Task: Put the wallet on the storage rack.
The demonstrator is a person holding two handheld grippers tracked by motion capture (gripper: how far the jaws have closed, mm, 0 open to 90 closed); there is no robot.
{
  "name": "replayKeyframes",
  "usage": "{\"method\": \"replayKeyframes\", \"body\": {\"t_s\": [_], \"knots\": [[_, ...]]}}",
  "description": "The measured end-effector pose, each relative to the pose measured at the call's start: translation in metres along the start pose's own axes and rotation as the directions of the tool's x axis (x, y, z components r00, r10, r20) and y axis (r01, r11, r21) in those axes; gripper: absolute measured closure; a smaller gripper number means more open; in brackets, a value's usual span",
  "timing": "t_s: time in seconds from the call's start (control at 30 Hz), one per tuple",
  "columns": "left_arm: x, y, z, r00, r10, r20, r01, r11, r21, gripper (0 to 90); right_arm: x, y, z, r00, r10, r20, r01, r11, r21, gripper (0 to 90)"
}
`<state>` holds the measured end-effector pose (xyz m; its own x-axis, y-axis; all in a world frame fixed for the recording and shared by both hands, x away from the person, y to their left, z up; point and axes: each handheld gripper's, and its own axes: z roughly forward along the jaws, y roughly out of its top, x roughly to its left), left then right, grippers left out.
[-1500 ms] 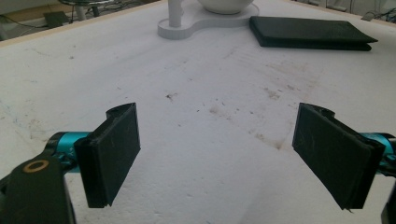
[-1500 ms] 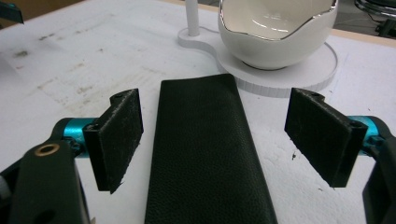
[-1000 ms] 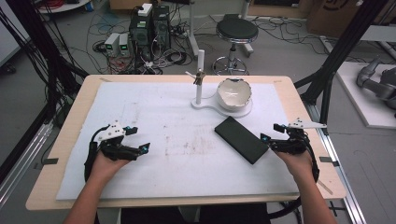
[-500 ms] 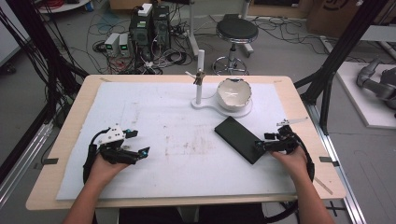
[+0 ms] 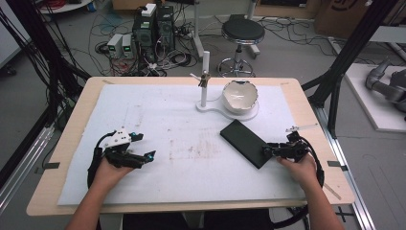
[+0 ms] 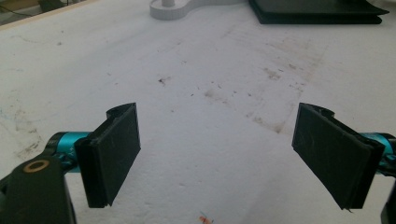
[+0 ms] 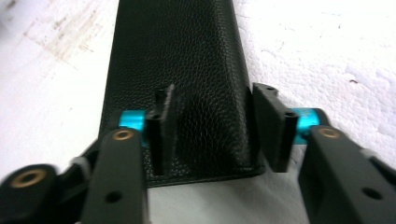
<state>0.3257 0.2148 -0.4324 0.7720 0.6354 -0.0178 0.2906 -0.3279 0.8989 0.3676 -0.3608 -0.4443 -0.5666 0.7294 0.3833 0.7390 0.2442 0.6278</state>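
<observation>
The black case (image 5: 245, 143) is seen lying flat on the white mat (image 5: 158, 120), right of the middle. In the high view its long axis runs on a slant, from the far end nearer the stand (image 5: 205, 86) down to the near end at the right gripper (image 5: 265, 152). In the right gripper view the case (image 7: 187, 70) runs straight away from the camera, and a pebbled, leather-like grain is shown that cannot be made out from above.

The right gripper (image 7: 212, 130) is set over the near end of the case. Its jaws have just been closing, with the case end between them. One jaw is seen standing on the top face, the other at the long edge; whether the pads already press on the case cannot be told. Where the jaws stand on the case is given by the right gripper view; from above just a dark gripper at the case corner is made out.

The left gripper (image 5: 143, 158) is held low over the mat on the left, well apart from the case, its jaws spread wide with nothing between them. In the left gripper view (image 6: 217, 158) bare, stained mat is shown between the pads, with the stand's foot (image 6: 187, 8) and a long side of the case (image 6: 317, 11) at the top edge.

A white bowl (image 5: 240, 96) sits on the stand's base; its contents cannot be made out.
</observation>
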Motion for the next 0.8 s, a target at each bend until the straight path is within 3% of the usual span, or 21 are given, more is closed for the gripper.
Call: {"method": "replayKeyframes", "body": {"t_s": [0.03, 0.1, 0.17, 0.27, 0.37, 0.4, 0.47, 0.53, 0.57, 0.73, 0.8], "knots": [[0.0, 0.0, 0.0, 1.0, 0.002, 0.0, -0.002, 1.0, 0.0, 15.1, 0.001, 0.0, -0.003, 0.9999, -0.004, 0.015, 0.004, 1.0, -0.007, 68.5], [0.0, 0.0, 0.001, 1.0, 0.0, -0.001, 0.0, 1.0, 0.0, 15.1, 0.003, 0.0, -0.003, 0.9998, 0.002, 0.018, -0.002, 1.0, -0.006, 71.5], [-0.001, 0.001, 0.002, 1.0, 0.003, 0.0, -0.003, 1.0, 0.002, 15.1, 0.008, 0.002, -0.005, 0.9985, -0.024, 0.05, 0.024, 1.0, -0.001, 77.6], [-0.001, 0.001, 0.002, 1.0, 0.008, 0.004, -0.008, 1.0, 0.005, 15.1, 0.015, 0.003, -0.007, 0.9953, -0.059, 0.077, 0.059, 0.998, 0.008, 82.1], [-0.002, 0.002, 0.002, 1.0, 0.007, 0.006, -0.007, 1.0, -0.001, 15.1, 0.017, 0.002, -0.008, 0.9953, -0.069, 0.068, 0.068, 0.998, 0.008, 82.6], [-0.003, 0.003, 0.002, 1.0, 0.007, 0.005, -0.007, 1.0, -0.001, 15.1, 0.019, 0.002, -0.012, 0.993, -0.104, 0.056, 0.104, 0.995, -0.007, 83.0], [-0.003, 0.003, 0.002, 1.0, -0.002, 0.003, 0.002, 1.0, -0.005, 15.1, 0.025, 0.004, -0.021, 0.9861, -0.161, 0.041, 0.163, 0.986, -0.036, 83.5], [-0.002, 0.003, 0.001, 0.9996, -0.021, 0.019, 0.021, 0.9996, -0.02, 15.1, 0.034, 0.006, -0.029, 0.9724, -0.229, 0.044, 0.232, 0.97, -0.068, 83.8], [-0.002, 0.004, 0.001, 0.9994, -0.025, 0.022, 0.025, 0.9993, -0.026, 15.1, 0.034, 0.006, -0.029, 0.9724, -0.229, 0.044, 0.232, 0.97, -0.068, 83.8], [-0.005, 0.008, 0.0, 0.9975, -0.023, 0.067, 0.026, 0.999, -0.036, 15.1, 0.056, 0.013, -0.045, 0.9374, -0.345, 0.049, 0.348, 0.927, -0.141, 84.4], [-0.006, 0.01, 0.0, 0.996, -0.021, 0.087, 0.025, 0.9986, -0.046, 15.1, 0.06, 0.014, -0.047, 0.9338, -0.356, 0.04, 0.358, 0.922, -0.15, 84.4]]}}
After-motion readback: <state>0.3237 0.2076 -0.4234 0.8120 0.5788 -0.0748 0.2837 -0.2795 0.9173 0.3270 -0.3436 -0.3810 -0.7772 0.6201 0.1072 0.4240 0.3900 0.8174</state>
